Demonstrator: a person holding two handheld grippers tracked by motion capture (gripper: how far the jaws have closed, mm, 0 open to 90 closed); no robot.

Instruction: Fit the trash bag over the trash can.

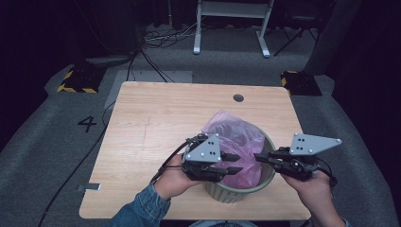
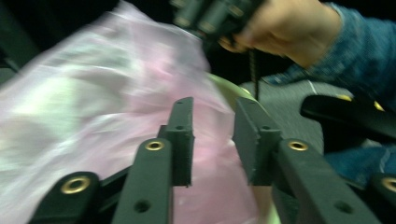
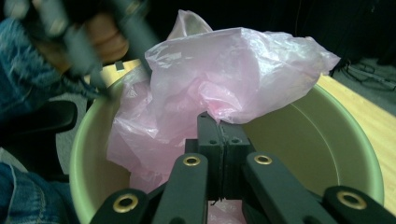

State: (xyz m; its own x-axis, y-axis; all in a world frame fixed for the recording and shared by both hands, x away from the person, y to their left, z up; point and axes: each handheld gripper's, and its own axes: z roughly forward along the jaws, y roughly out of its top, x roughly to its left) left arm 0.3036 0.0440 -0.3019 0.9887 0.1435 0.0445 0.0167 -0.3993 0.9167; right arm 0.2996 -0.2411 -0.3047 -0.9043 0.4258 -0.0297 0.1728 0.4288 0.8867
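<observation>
a pale green bin (image 1: 265, 177) stands near the front edge of the wooden bench (image 1: 156, 123), a little right of the middle, with a thin pink plastic bag (image 1: 236, 137) bunched up inside it and puffing above the rim. the left claw (image 1: 232, 162), held in a hand (image 1: 172, 182) with a denim sleeve, reaches in from the bin's left side over the rim; its jaws stand apart with a clear gap between them, and in the left gripper view the pink bag (image 2: 93, 107) lies behind and around the jaws, blurred, so whether any film is caught between them cannot be told. the right claw (image 1: 259, 158) comes in from the bin's right side, pointing toward the left one, the two tips close over the bag. in the right gripper view its jaws are pressed together just below a fold of the pink bag (image 3: 233, 74), at the edge of the plastic; whether they pinch a bit of the film is unclear. the green bin (image 3: 336, 140) wall curves around behind the bag there, and the bench (image 3: 369, 107) shows beyond it at the right
</observation>
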